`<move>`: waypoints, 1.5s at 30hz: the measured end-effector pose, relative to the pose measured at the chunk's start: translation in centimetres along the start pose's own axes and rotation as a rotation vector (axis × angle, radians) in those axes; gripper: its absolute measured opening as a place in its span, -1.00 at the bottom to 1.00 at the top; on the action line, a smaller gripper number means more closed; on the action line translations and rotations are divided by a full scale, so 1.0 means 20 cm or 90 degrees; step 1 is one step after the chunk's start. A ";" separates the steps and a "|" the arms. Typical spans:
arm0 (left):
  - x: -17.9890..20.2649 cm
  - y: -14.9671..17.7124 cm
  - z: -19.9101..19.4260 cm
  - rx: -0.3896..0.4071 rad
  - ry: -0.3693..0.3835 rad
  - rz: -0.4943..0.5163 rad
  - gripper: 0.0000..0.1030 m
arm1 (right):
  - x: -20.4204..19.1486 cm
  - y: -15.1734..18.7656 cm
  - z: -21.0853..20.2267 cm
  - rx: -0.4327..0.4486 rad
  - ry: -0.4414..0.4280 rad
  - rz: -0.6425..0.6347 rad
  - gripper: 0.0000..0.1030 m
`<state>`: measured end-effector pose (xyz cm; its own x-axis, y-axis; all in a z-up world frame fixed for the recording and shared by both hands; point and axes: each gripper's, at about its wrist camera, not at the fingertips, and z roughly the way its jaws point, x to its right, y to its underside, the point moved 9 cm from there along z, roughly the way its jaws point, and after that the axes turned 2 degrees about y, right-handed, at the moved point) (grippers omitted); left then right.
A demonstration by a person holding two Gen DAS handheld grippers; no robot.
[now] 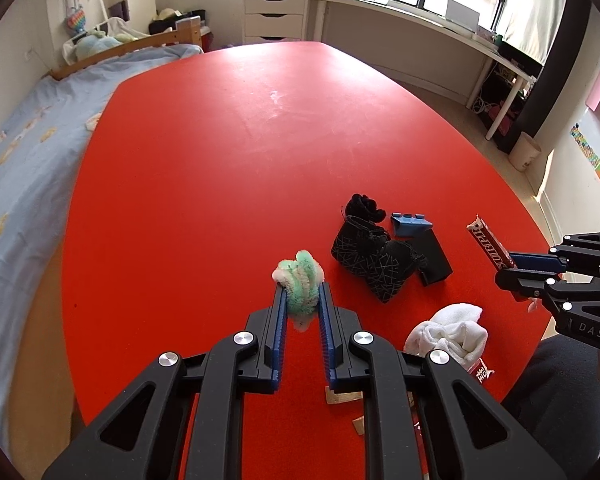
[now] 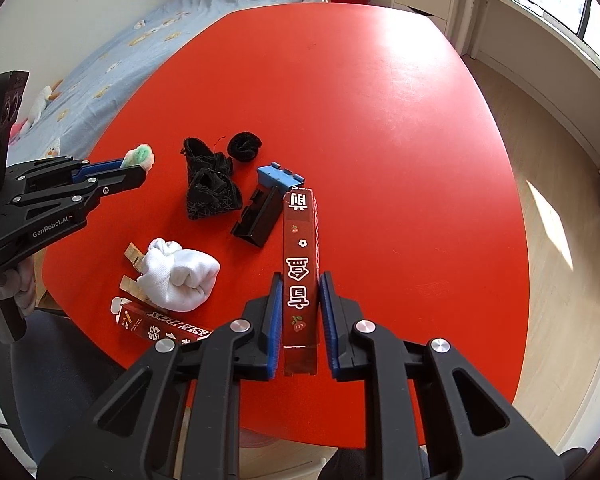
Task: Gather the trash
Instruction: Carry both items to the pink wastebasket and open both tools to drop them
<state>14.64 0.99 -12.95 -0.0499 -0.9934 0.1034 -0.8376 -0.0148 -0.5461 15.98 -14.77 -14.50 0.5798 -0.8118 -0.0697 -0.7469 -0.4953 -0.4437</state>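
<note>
My left gripper (image 1: 302, 289) is shut on a fluffy green and white wad (image 1: 299, 280) and holds it above the red table (image 1: 220, 168). It also shows in the right wrist view (image 2: 140, 168) with the wad (image 2: 139, 157). My right gripper (image 2: 299, 280) is shut on a long dark red box (image 2: 301, 268) with white lettering, held above the table. It shows in the left wrist view (image 1: 512, 266) with the box (image 1: 489, 245).
On the table lie a black patterned cloth (image 2: 210, 188), a black ball (image 2: 244, 146), a blue piece (image 2: 278, 176), a black block (image 2: 260, 218), a white rolled cloth (image 2: 180, 276), wooden clips (image 2: 134, 258) and a second red box (image 2: 156, 326). A bed (image 1: 20, 152) is left.
</note>
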 end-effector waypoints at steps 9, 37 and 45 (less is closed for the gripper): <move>0.08 0.07 -0.23 0.030 0.006 0.002 -0.71 | -0.07 0.05 -0.23 0.046 -0.025 -0.025 -0.71; 0.39 0.62 -0.54 0.017 0.071 -0.012 -0.70 | -0.38 0.60 -0.55 0.049 -0.129 -0.067 -0.71; 0.43 0.71 -0.51 -0.001 0.088 -0.016 -0.70 | -0.40 0.67 -0.51 0.032 -0.141 -0.063 -0.71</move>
<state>-3.22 -6.58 -11.23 -0.1038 -0.9674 0.2309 -0.8407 -0.0386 -0.5401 -2.01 -18.05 -10.70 0.7100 -0.6705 -0.2151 -0.6693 -0.5477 -0.5021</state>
